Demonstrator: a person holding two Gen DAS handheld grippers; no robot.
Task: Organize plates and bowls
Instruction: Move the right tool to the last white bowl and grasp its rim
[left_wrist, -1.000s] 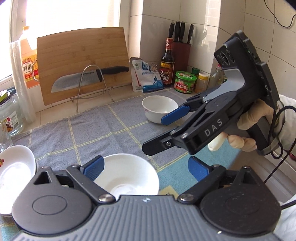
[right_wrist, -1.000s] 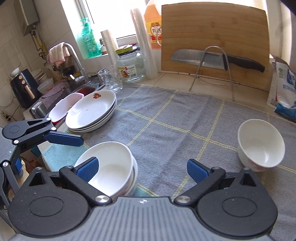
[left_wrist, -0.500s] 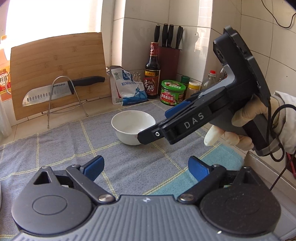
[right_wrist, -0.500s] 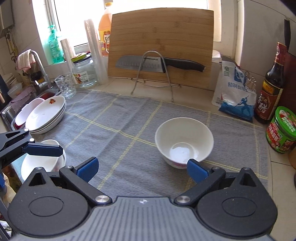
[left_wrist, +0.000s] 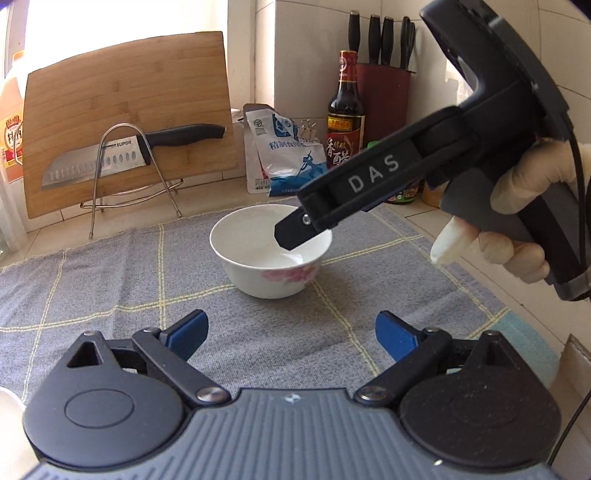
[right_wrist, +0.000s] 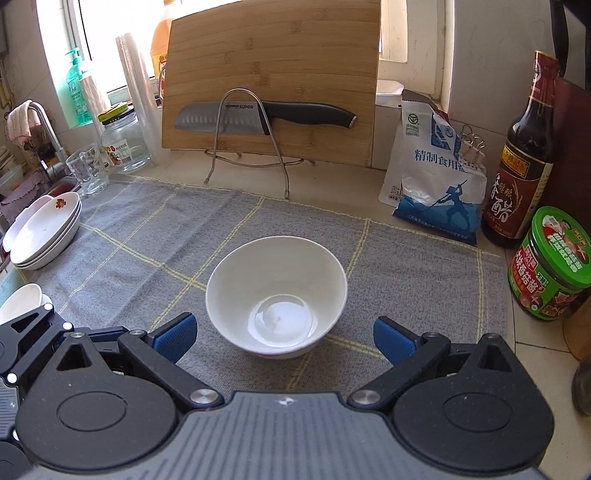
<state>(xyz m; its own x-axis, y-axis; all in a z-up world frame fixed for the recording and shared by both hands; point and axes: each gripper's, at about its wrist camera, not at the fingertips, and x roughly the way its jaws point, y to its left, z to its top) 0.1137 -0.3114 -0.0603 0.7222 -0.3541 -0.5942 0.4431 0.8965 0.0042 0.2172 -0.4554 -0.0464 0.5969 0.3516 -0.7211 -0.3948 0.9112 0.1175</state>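
A white bowl (right_wrist: 277, 295) with a pink flower print stands upright on the grey checked cloth (right_wrist: 147, 236); it also shows in the left wrist view (left_wrist: 258, 254). My right gripper (right_wrist: 284, 338) is open and empty, its blue pads either side of the bowl's near rim, just above it. In the left wrist view the right gripper's near finger (left_wrist: 306, 229) hangs over the bowl. My left gripper (left_wrist: 290, 336) is open and empty, a little short of the bowl. A stack of white plates (right_wrist: 46, 232) and another white bowl (right_wrist: 20, 302) sit at the left.
A cutting board (right_wrist: 273, 77) and a knife (right_wrist: 258, 116) on a wire rack stand at the back. A salt bag (right_wrist: 436, 177), vinegar bottle (right_wrist: 524, 158) and green jar (right_wrist: 554, 266) stand at the right. A glass jar (right_wrist: 123, 140), a cup (right_wrist: 86, 171) and the sink tap (right_wrist: 44, 129) are at the left.
Both grippers have swung right, away from the stacked bowls and plates, and closed in on the lone bowl. The right gripper now straddles its near rim. Both stay open.
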